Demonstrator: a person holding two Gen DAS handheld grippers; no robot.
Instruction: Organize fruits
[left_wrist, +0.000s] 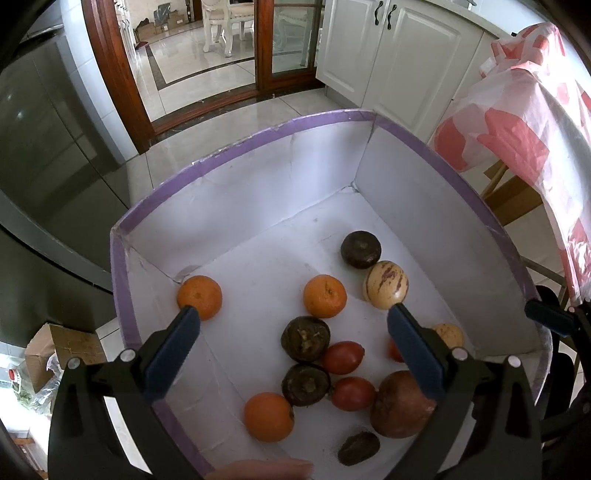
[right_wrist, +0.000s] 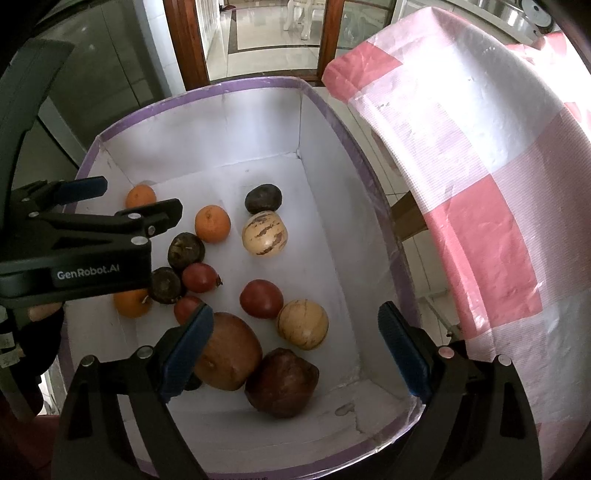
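Observation:
A white box with a purple rim (left_wrist: 236, 144) (right_wrist: 184, 96) holds loose fruit. In it are oranges (left_wrist: 325, 296) (right_wrist: 212, 223), dark brown round fruits (left_wrist: 305, 338) (right_wrist: 186, 250), red fruits (left_wrist: 342, 357) (right_wrist: 261, 298), cream striped melons (left_wrist: 385, 284) (right_wrist: 264, 232) and large brown pomegranates (left_wrist: 400, 404) (right_wrist: 282, 382). My left gripper (left_wrist: 293, 317) is open and empty above the box's near left side; it also shows in the right wrist view (right_wrist: 142, 199). My right gripper (right_wrist: 295, 317) is open and empty above the near right fruits.
A table with a pink and white checked cloth (right_wrist: 480, 155) (left_wrist: 517, 122) stands right of the box. A dark fridge (left_wrist: 44, 147) is on the left. White cabinets (left_wrist: 388, 48) and a wooden door frame (left_wrist: 110, 74) are behind. A cardboard box (left_wrist: 55, 350) sits on the floor.

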